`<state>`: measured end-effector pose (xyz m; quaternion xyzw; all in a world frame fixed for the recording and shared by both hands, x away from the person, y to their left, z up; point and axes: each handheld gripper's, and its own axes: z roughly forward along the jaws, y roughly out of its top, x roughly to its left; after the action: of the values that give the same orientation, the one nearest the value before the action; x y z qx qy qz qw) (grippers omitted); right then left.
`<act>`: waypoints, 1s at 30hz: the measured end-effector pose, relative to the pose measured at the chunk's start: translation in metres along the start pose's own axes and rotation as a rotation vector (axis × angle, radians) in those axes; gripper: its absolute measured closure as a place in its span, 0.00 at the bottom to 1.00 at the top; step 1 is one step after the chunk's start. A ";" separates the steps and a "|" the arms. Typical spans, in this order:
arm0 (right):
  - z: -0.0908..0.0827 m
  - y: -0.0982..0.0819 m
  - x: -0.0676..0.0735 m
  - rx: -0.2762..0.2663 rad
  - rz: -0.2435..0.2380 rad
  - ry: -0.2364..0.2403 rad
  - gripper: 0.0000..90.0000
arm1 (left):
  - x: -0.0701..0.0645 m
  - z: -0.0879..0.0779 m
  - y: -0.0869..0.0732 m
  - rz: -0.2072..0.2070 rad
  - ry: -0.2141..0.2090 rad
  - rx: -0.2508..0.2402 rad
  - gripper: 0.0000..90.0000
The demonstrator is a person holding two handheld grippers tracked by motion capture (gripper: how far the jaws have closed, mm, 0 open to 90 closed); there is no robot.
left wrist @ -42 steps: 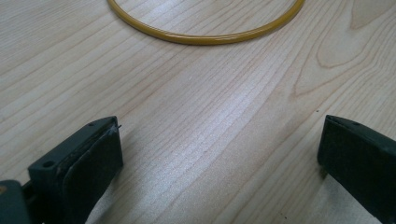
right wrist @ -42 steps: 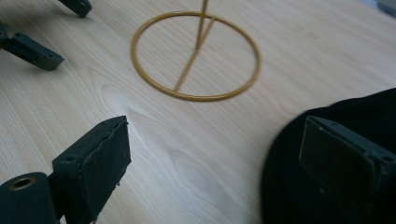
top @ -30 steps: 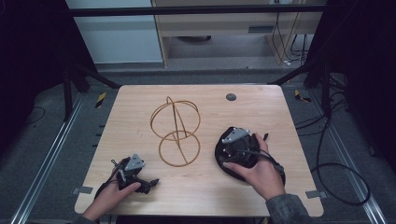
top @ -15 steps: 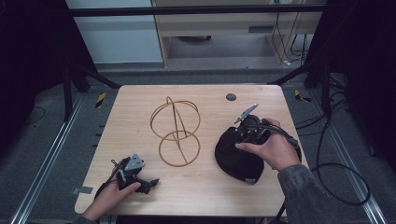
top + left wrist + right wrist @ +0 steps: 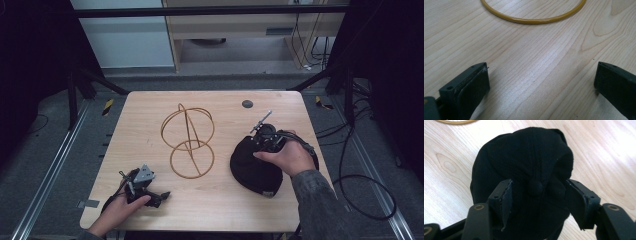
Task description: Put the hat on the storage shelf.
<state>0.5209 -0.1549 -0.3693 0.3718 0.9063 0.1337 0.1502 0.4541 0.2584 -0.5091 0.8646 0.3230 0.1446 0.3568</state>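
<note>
Your right tool (image 5: 537, 195), half open, has just been closing around the button on top of the black cap (image 5: 524, 157), beside the wire stand (image 5: 187, 140). Pinch the cloth fully before you lift. Your left tool (image 5: 541, 85) rests wide open and empty on the surface (image 5: 150, 110).

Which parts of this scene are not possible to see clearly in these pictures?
- Black fabric cap: its right part is covered by the right hand in the high view.
- Right tongs: whether the pads press the cap cannot be told.
- Yellow wire ring stand: cut off by the top edge in the left gripper view.
- Small dark round spot on the wooden table: too small to identify.
</note>
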 end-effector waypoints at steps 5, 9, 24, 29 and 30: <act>0.010 0.003 -0.002 0.018 0.004 0.021 0.49 | 0.000 0.000 0.000 0.000 0.000 0.000 0.00; 0.018 0.004 -0.001 0.052 -0.011 0.016 0.57 | 0.000 0.000 0.000 0.000 0.000 0.000 0.00; 0.007 0.001 -0.005 0.012 0.002 0.044 0.85 | 0.000 0.000 0.000 -0.001 0.000 0.000 0.00; -0.018 -0.005 -0.008 -0.099 0.027 0.043 0.85 | 0.000 0.000 0.000 -0.001 -0.001 0.000 0.00; -0.018 -0.005 -0.008 -0.099 0.027 0.043 0.85 | 0.000 0.000 0.000 -0.001 -0.001 0.000 0.00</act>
<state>0.5164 -0.1660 -0.3536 0.3731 0.8964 0.1884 0.1474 0.4541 0.2583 -0.5091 0.8644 0.3236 0.1440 0.3568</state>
